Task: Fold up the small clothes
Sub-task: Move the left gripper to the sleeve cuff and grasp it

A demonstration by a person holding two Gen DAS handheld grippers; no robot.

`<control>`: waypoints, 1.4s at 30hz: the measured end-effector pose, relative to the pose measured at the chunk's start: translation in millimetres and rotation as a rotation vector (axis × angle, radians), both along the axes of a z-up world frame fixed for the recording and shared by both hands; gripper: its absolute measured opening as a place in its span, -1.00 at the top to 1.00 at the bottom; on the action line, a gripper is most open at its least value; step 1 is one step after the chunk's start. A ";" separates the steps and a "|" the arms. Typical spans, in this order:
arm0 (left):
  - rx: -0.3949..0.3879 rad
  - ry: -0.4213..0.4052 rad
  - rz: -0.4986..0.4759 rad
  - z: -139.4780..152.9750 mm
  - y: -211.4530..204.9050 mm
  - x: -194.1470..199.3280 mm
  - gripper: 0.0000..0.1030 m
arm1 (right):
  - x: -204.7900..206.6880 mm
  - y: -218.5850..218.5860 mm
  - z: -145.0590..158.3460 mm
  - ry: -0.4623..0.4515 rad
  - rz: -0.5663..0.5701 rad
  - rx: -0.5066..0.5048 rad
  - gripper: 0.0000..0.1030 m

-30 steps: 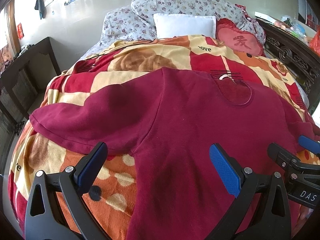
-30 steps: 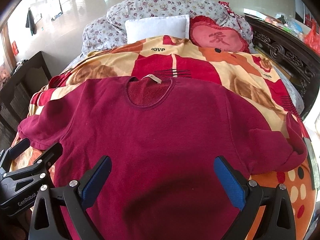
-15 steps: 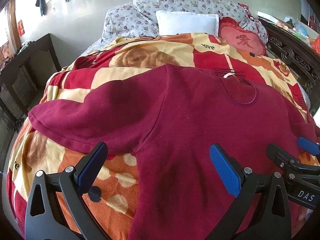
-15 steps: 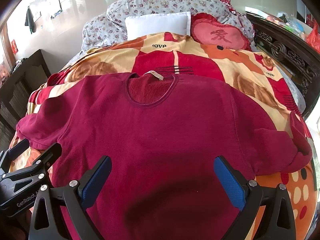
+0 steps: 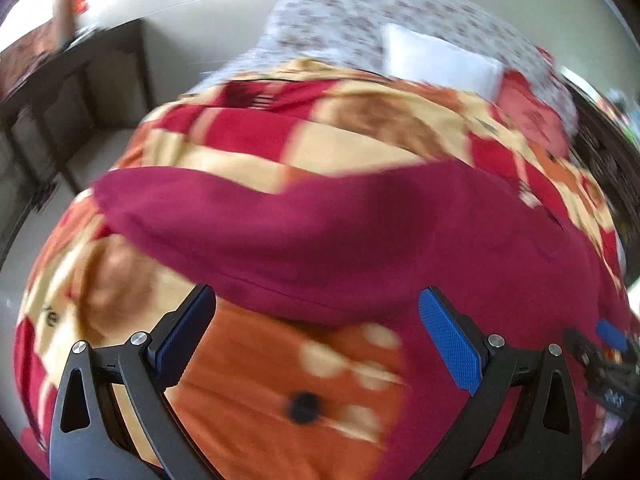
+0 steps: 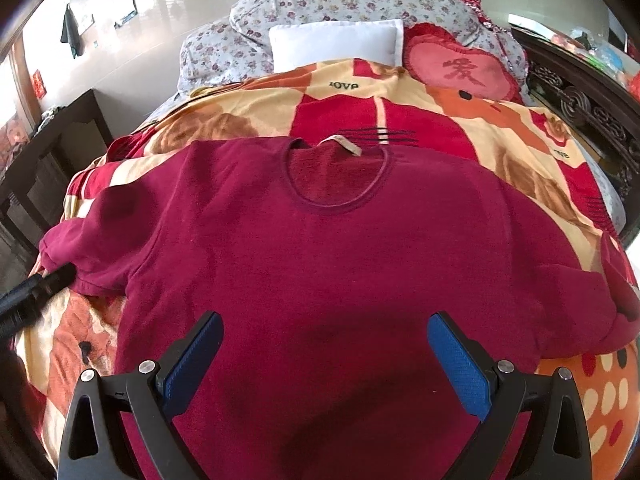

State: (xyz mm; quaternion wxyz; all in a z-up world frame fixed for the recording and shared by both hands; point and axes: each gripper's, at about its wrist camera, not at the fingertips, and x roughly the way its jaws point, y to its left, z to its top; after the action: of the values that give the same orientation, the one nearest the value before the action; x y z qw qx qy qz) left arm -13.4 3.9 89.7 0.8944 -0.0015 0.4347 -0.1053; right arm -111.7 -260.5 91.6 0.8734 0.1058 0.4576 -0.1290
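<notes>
A dark red sweatshirt [image 6: 340,248] lies spread flat on the bed, neck hole away from me, with a beige label at the collar. Its left sleeve [image 5: 280,232] stretches across the blurred left wrist view. My left gripper [image 5: 316,336] is open and empty, just in front of that sleeve, over the blanket. It shows as a black tip at the left edge of the right wrist view [image 6: 36,292], touching the sleeve cuff. My right gripper [image 6: 326,356] is open and empty above the sweatshirt's lower body.
A red, orange and cream blanket [image 6: 460,112] covers the bed. A white pillow [image 6: 336,44], floral bedding and a red heart cushion [image 6: 460,68] lie at the head. A dark carved bed rail [image 6: 592,104] runs on the right, a dark side table [image 6: 52,148] on the left.
My left gripper has swung quickly to the left, toward the sweatshirt's left sleeve; its view is motion-blurred. My right gripper has barely moved. Both stay open.
</notes>
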 end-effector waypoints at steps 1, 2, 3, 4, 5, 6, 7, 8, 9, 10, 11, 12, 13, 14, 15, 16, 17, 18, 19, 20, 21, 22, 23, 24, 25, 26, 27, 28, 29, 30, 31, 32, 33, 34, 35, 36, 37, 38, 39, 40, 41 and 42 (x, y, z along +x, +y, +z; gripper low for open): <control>-0.015 0.000 0.039 1.9 17.4 8.8 -0.98 | 1.2 2.0 -0.3 0.001 0.005 0.001 -0.97; -0.038 0.001 0.074 3.7 35.4 18.0 -0.98 | 2.0 4.1 -0.5 0.002 0.011 0.000 -0.97; -0.051 0.000 0.096 3.9 46.2 22.2 -0.98 | 2.4 6.5 0.0 0.002 0.017 -0.001 -0.97; -0.072 0.001 0.136 4.7 63.8 31.5 -0.95 | 3.4 9.0 0.2 0.002 0.024 -0.003 -0.97; -0.090 0.005 0.172 4.4 79.0 40.2 -0.89 | 4.5 10.9 0.4 0.003 0.029 -0.005 -0.97; -0.103 0.014 0.200 2.9 91.4 48.2 -0.86 | 6.1 12.8 0.5 0.005 0.034 -0.005 -0.97; -0.126 0.026 0.242 0.6 110.8 60.3 -0.84 | 7.1 13.8 0.2 0.006 0.037 -0.003 -0.97; -0.140 0.030 0.270 -1.2 121.7 66.9 -0.83 | 8.2 15.1 -0.1 0.008 0.040 -0.001 -0.97; -0.158 0.035 0.310 -4.8 137.6 76.0 -0.82 | 9.4 15.7 -0.4 0.010 0.042 0.001 -0.97; -0.172 0.045 0.344 -8.5 151.9 84.2 -0.73 | 10.8 16.9 -1.1 0.014 0.044 0.003 -0.97; -0.186 0.061 0.373 -13.1 163.3 93.2 -0.64 | 12.0 17.7 -2.1 0.017 0.046 0.004 -0.97; -0.197 0.071 0.390 -16.5 171.5 97.9 -0.62 | 13.2 19.1 -3.4 0.022 0.049 0.003 -0.97; -0.221 0.090 0.418 -23.0 184.8 108.1 -0.62 | 14.3 19.5 -4.4 0.026 0.050 0.002 -0.97; -0.233 0.097 0.429 -26.2 189.5 112.6 -0.61 | 15.8 21.3 -6.0 0.032 0.053 0.001 -0.97; -0.253 0.107 0.444 -31.9 197.6 120.7 -0.60 | 16.9 22.5 -7.4 0.036 0.056 0.000 -0.97; -0.261 0.114 0.447 -34.6 199.0 127.4 -0.55 | 19.1 23.9 -9.4 0.043 0.059 -0.001 -0.97; -0.267 0.127 0.447 -38.7 201.7 133.4 -0.44 | 20.2 24.7 -10.6 0.047 0.062 -0.001 -0.97; -0.268 0.140 0.448 -43.4 204.2 140.0 -0.40 | 22.0 25.9 -12.4 0.054 0.065 -0.002 -0.97; -0.264 0.148 0.449 -47.0 205.7 144.6 -0.30 | 23.4 26.8 -13.5 0.058 0.069 -0.003 -0.97; -0.258 0.150 0.443 -50.7 204.9 150.3 -0.13 | 24.3 28.0 -14.3 0.061 0.072 -0.004 -0.97; -0.249 0.149 0.433 -53.8 202.4 154.8 -0.03 | 25.0 29.0 -15.2 0.064 0.075 -0.006 -0.97; -0.235 0.150 0.427 -56.1 200.2 158.1 0.25 | 25.8 30.2 -16.1 0.067 0.080 -0.009 -0.97; -0.222 0.146 0.426 -57.8 200.7 158.7 0.57 | 26.4 30.6 -16.3 0.070 0.083 -0.010 -0.97; -0.219 0.141 0.426 -57.8 200.5 160.1 0.65 | 26.7 31.1 -16.7 0.072 0.092 -0.013 -0.97; -0.214 0.128 0.424 -56.1 200.2 159.9 0.70 | 26.6 30.7 -16.7 0.072 0.092 -0.012 -0.97; -0.207 0.110 0.418 -51.3 198.8 158.0 0.78 | 26.9 31.0 -16.7 0.071 0.091 -0.010 -0.97; -0.202 0.094 0.411 -47.0 197.9 156.6 0.78 | 26.4 30.3 -16.4 0.068 0.089 -0.005 -0.97; -0.201 0.063 0.394 -36.5 194.7 151.7 0.82 | 25.5 28.9 -15.9 0.064 0.086 -0.002 -0.97; -0.205 0.044 0.379 -28.5 191.7 147.2 0.83 | 24.7 27.4 -15.4 0.061 0.082 0.001 -0.97; -0.220 0.020 0.352 -15.6 185.6 139.9 0.83 | 23.8 25.7 -14.7 0.058 0.078 0.003 -0.97; -0.236 0.000 0.320 -3.7 177.4 133.8 0.84 | 22.6 23.8 -13.8 0.054 0.073 0.007 -0.97; -0.248 -0.021 0.287 8.6 168.1 125.7 0.84 | 20.7 21.3 -12.6 0.048 0.067 0.012 -0.97; -0.254 -0.036 0.263 17.2 160.0 119.9 0.84 | 19.1 19.0 -11.6 0.042 0.061 0.017 -0.97; -0.266 -0.062 0.207 33.8 142.1 107.5 0.85 | 17.1 16.1 -10.1 0.035 0.055 0.023 -0.97; -0.280 -0.082 0.158 46.1 126.4 98.8 0.85 | 15.7 13.8 -8.6 0.030 0.050 0.026 -0.97; -0.287 -0.096 0.125 53.7 115.4 91.9 0.85 | 13.5 10.9 -6.8 0.024 0.045 0.028 -0.97; -0.298 -0.119 0.062 67.3 92.0 77.9 0.85 | 10.1 6.6 -4.4 0.015 0.036 0.029 -0.97; -0.304 -0.126 0.029 73.8 78.6 72.1 0.85 | 7.4 2.9 -2.0 0.008 0.030 0.030 -0.97; -0.316 -0.132 -0.025 81.6 59.1 63.1 0.85 | 4.2 -1.4 0.1 0.001 0.021 0.031 -0.97; -0.325 -0.138 -0.091 88.1 34.8 52.4 0.85 | 0.9 -6.8 3.0 -0.006 0.010 0.032 -0.97; -0.322 -0.141 -0.129 90.9 18.4 46.3 0.85 | -3.0 -13.6 6.0 -0.014 -0.006 0.035 -0.97; -0.314 -0.141 -0.177 92.1 -5.9 37.9 0.85 | -6.8 -19.1 8.0 -0.020 -0.022 0.040 -0.97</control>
State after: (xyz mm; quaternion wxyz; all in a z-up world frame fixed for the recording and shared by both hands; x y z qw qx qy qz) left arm 24.5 -2.0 181.8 0.8986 -0.0952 0.3478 -0.2501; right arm -118.5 -279.5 99.5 0.8742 0.1295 0.4501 -0.1284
